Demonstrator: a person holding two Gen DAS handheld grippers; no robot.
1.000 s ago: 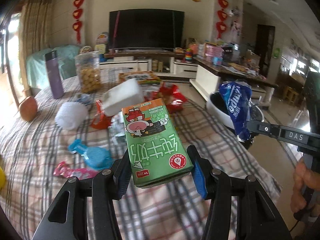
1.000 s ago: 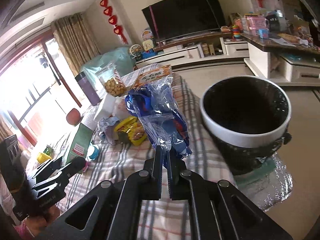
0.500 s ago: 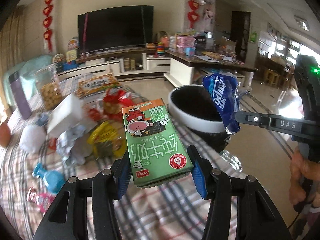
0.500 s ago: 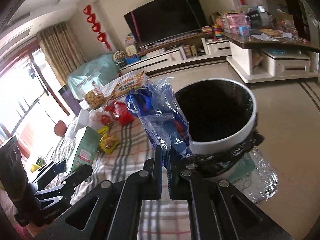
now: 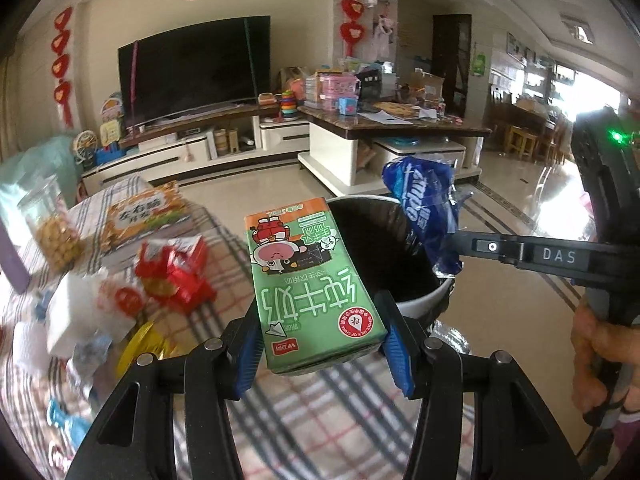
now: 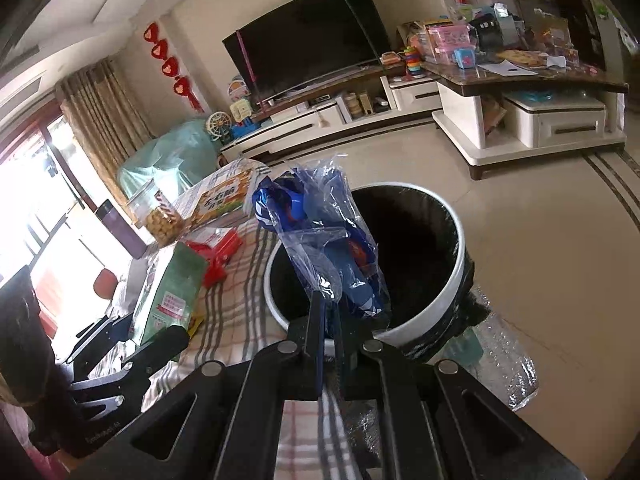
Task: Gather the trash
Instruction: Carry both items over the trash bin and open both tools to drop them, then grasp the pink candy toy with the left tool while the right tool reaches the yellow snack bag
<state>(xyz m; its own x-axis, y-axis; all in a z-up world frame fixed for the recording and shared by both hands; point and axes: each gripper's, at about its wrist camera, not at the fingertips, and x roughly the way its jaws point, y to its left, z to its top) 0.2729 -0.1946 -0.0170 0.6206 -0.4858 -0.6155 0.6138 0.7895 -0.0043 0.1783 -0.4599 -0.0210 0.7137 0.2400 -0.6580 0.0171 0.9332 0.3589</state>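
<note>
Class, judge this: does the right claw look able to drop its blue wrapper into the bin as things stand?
Probably yes: the right claw holds the blue wrapper right over the bin, whose dark mouth is open with nothing between.

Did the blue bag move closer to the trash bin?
Yes. In the right wrist view the blue bag, pinched in the right gripper, was over the checked cloth before; now it hangs across the bin's white rim.
</note>
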